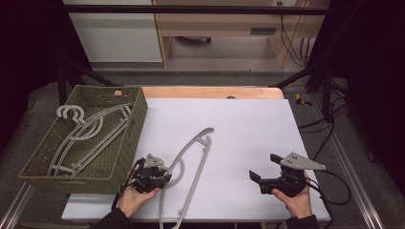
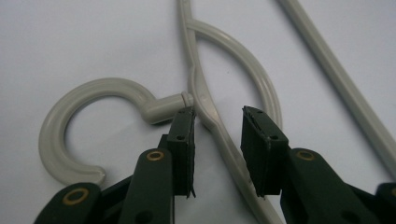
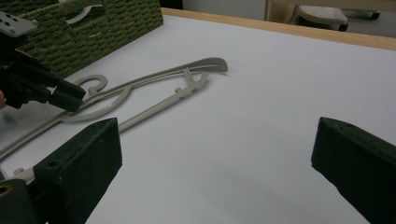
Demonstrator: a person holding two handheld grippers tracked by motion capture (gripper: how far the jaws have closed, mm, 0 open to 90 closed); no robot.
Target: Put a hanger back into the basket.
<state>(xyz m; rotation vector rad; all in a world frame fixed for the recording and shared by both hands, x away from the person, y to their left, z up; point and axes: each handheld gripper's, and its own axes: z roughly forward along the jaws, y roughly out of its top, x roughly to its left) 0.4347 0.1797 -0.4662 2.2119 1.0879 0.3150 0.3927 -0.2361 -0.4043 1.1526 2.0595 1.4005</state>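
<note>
The left gripper (image 2: 217, 116) lay low over the grey plastic hanger (image 2: 205, 100) on the white table (image 1: 248, 129), its jaws parted astride the neck beside the hook, pads not pressing. The right gripper (image 1: 265, 167) rested well apart, jaws spread wide. The left gripper's body hid the hook in the high view.

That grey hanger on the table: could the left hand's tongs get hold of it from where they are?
Probably yes. The left tongs already straddle the hanger just below its hook, with a gap showing at the pads, and nothing lies between.
</note>
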